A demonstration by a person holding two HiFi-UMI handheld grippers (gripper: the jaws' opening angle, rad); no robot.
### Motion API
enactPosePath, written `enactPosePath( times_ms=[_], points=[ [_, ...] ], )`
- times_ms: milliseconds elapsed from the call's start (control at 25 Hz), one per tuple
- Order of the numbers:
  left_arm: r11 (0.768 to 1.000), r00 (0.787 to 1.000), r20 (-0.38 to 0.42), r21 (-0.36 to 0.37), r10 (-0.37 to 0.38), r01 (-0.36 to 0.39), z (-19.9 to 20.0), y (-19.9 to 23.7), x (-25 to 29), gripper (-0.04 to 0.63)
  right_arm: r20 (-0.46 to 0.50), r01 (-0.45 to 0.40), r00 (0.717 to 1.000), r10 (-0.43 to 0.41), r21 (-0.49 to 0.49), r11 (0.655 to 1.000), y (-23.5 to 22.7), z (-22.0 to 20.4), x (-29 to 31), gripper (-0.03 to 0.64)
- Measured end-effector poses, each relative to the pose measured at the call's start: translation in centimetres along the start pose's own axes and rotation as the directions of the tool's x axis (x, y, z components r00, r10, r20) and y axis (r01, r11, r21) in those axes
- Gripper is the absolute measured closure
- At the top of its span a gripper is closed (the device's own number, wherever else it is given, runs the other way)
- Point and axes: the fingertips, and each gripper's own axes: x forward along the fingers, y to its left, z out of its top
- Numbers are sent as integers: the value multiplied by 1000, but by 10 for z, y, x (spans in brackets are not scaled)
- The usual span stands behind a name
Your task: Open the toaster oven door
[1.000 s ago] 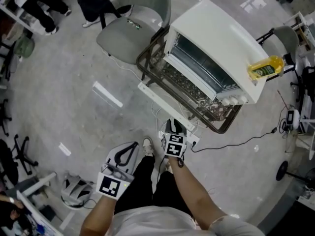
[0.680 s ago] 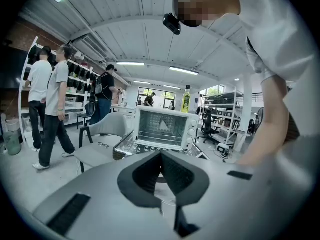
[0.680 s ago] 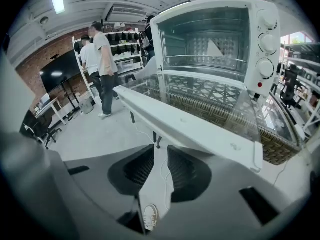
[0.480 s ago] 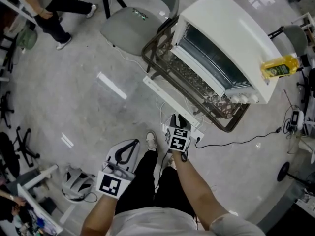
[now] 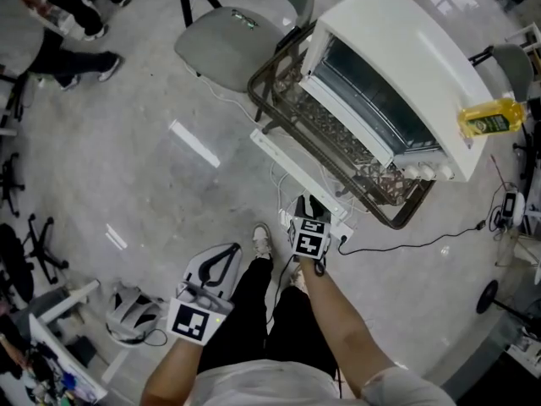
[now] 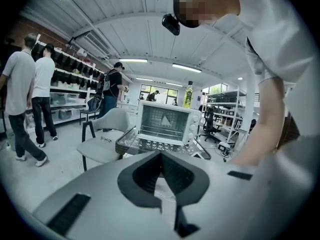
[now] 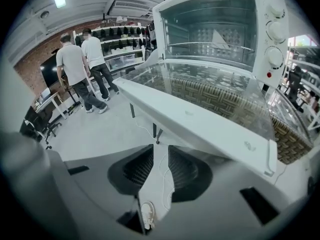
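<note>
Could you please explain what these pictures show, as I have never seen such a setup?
A person holds a two-jaw tool in each hand. One picture looks down from a head camera; the other two look along each tool's jaws. A white toaster oven with its glass door folded down stands on a dark woven table, a yellow bottle on top. The right tool sits close to the door's white handle bar, jaws apart and opening, nothing between them. The left tool hangs shut and empty by the person's leg.
</note>
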Motion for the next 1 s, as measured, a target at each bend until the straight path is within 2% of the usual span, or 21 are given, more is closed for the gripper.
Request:
enactPosePath(
  times_ms=[640, 840, 1000],
  points=[
    [1000, 1000, 5, -5, 6, -6, -7, -4, -3, 578, -23, -30, 999, 29, -20, 999, 15, -4, 1, 499],
    [1000, 1000, 25, -5, 0, 0, 2, -14, -5, 578, -13, -39, 999, 38, -37, 999, 16, 2, -11, 499],
    [999, 998, 54, 29, 14, -15, 16, -23, -10, 578, 10, -66, 998, 67, -81, 995, 23, 12, -27, 499]
  ],
)
